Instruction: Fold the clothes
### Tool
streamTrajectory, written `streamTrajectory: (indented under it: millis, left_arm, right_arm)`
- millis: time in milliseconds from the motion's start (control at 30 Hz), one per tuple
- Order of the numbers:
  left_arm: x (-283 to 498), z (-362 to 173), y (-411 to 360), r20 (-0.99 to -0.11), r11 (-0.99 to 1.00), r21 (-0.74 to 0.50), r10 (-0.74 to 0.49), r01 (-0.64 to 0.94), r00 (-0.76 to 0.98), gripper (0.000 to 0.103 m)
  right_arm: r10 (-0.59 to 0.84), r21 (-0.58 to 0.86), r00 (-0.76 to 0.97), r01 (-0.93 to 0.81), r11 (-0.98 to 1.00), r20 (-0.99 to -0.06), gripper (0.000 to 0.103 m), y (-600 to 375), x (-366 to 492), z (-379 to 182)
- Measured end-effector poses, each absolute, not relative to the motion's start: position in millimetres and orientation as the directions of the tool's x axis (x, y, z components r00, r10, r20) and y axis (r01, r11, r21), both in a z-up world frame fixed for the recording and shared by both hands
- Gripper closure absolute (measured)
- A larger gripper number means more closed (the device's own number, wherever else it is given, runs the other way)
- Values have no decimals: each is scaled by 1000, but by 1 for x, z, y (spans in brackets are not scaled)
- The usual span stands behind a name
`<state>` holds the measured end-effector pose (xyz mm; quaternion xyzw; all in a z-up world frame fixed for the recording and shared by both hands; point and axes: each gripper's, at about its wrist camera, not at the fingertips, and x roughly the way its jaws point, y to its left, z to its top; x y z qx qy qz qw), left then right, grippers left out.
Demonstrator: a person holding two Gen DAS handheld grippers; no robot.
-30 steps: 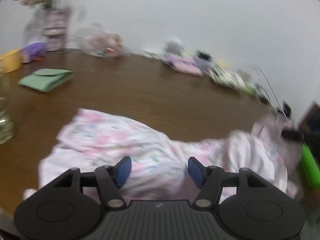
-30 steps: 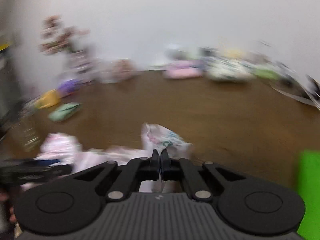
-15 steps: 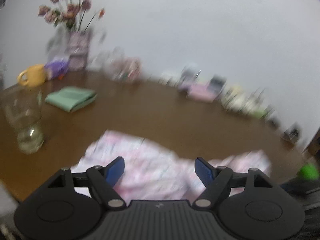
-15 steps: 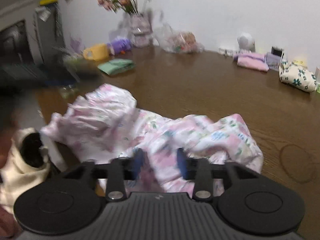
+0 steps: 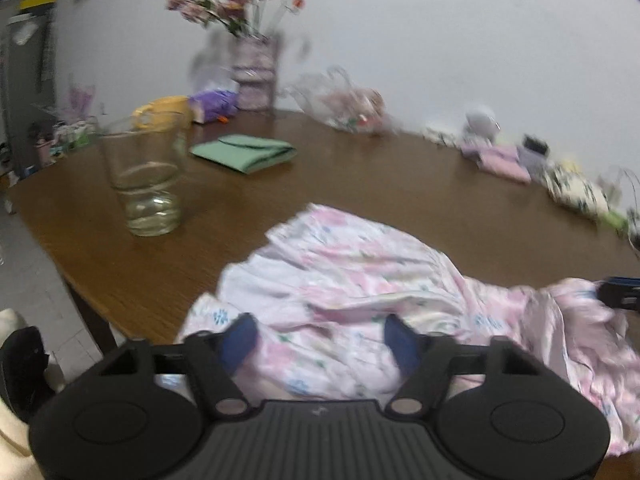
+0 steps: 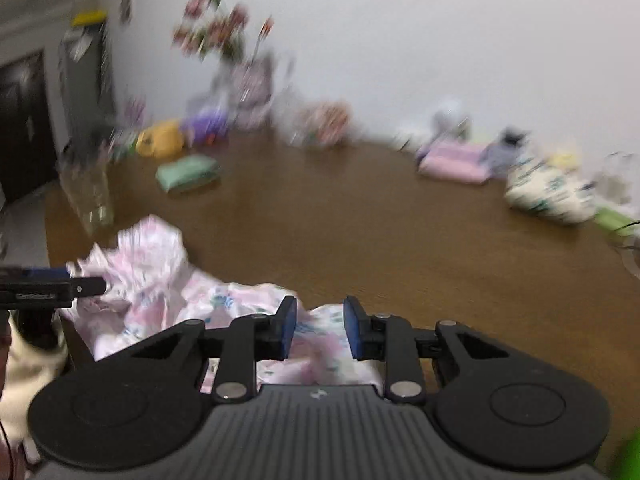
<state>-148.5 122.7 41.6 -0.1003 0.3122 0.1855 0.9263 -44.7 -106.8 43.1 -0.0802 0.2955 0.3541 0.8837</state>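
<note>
— Where is the garment?

— The pink floral garment [image 5: 360, 280] lies crumpled on the brown table [image 5: 380, 184], filling the lower middle and lower right of my left view. In my right view it [image 6: 160, 280] is bunched at the lower left and runs toward the bottom centre.

— And your left gripper?

— My left gripper [image 5: 322, 338] has its jaws spread wide, holding nothing. The cloth sits between and just beyond the blue pads [image 5: 240, 338]; whether they touch it, I cannot tell.

— The right one?

— My right gripper [image 6: 320, 328] is parted too, more narrowly, gripping nothing. A fold of the garment shows in the gap at the bottom centre of that frame.

— What else is there?

— A drinking glass [image 5: 146, 180] stands at the left of the left view, well apart from the garment. A folded green cloth [image 5: 244, 152] lies above it, toward the upper middle, and a vase of flowers [image 5: 254, 76] stands against the wall at the top.
</note>
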Motion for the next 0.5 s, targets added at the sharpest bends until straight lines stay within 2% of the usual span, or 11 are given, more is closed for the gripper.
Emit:
streamTrajectory:
  millis: [67, 267, 333, 500]
  left_arm:
    - [-139, 37, 125, -638, 919, -58, 266, -390, 723, 61]
    - [-101, 31, 130, -646, 949, 23, 253, -313, 720, 63]
    - [-79, 33, 127, -656, 966, 33, 215, -257, 723, 65]
    - [-11, 36, 100, -677, 999, 15, 32, -30, 735, 71]
  right_arm:
    - [572, 56, 535, -698, 714, -622, 85, -90, -28, 32]
    - [518, 48, 547, -656, 754, -657, 91, -91, -46, 14]
    - [495, 42, 568, -628, 777, -658, 92, -99, -56, 14]
    - [413, 11, 639, -535, 845, -649, 92, -116, -80, 16]
